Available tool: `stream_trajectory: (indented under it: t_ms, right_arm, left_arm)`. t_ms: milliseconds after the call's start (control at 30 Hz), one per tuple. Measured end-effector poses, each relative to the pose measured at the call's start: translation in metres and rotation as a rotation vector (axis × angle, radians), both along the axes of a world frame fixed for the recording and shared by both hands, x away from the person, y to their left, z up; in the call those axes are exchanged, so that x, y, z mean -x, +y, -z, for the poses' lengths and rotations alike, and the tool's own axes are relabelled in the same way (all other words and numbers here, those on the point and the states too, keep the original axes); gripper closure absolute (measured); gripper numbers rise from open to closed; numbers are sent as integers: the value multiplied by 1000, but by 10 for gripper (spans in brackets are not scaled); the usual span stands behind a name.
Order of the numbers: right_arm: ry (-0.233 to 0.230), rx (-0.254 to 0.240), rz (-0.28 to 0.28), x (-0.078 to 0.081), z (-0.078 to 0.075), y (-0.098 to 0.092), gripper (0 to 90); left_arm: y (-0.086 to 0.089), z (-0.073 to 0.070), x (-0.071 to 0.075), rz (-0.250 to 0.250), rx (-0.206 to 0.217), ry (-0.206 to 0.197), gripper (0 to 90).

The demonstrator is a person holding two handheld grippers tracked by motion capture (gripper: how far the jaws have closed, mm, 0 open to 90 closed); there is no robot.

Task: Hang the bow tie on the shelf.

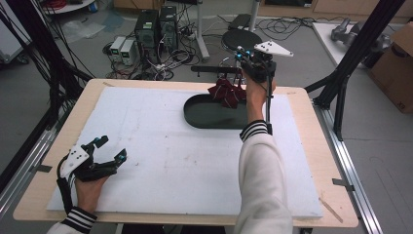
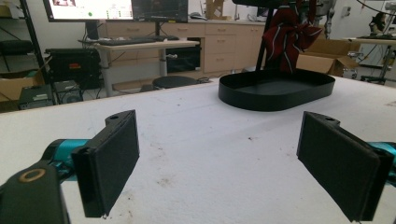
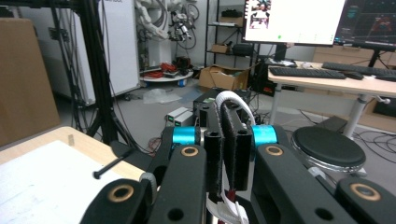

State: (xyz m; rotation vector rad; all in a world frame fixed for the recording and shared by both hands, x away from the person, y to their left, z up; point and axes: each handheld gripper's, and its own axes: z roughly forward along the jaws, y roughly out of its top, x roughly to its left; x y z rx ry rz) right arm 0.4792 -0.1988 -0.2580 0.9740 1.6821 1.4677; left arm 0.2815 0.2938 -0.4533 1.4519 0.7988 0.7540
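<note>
A: Bow (image 1: 227, 92) is the thing here, a dark red one with thin white stripes. It hangs under the right gripper (image 1: 245, 62), over the far end of the black oval tray (image 1: 204, 119), and I cannot tell if its lower tips touch the tray floor.

B: How does the right gripper hold it?

A: In the right gripper view the jaws are pressed together on a white band (image 3: 233, 100) that loops over their top. The bow itself is below the jaws there and hidden, so I judge the band belongs to the bow, but I cannot be sure.

B: What could go wrong?

A: The grip is on a thin band only. If the hand swings, the bow may turn or slip from the jaws and fall on the tray rim or outside it. A black bar (image 1: 214, 69) also runs just beside the gripper, level with it; the bow could catch there.

B: And the other side?

A: The left gripper (image 1: 109, 151) rests at the near left corner of the white board (image 1: 146, 146), its jaws spread wide with nothing between, well apart from tray and bow.
</note>
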Motion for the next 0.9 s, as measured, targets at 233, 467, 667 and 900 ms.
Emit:
stream_trajectory:
  t_ms: [233,467,667,900]
  right_arm:
    - [40,9,36,-9,9,-11,875]
    - [83,25,57,-12,16,-18,874]
    - [138,52,70,-16,25,-21,872]
    - [173,149,90,-17,28,-17,866]
  left_arm:
    - [0,0,0,0,0,0,134]
    - [0,0,0,0,0,-1,134]
    - [0,0,0,-1,0,-3,134]
    - [0,0,1,-1,0,-6,134]
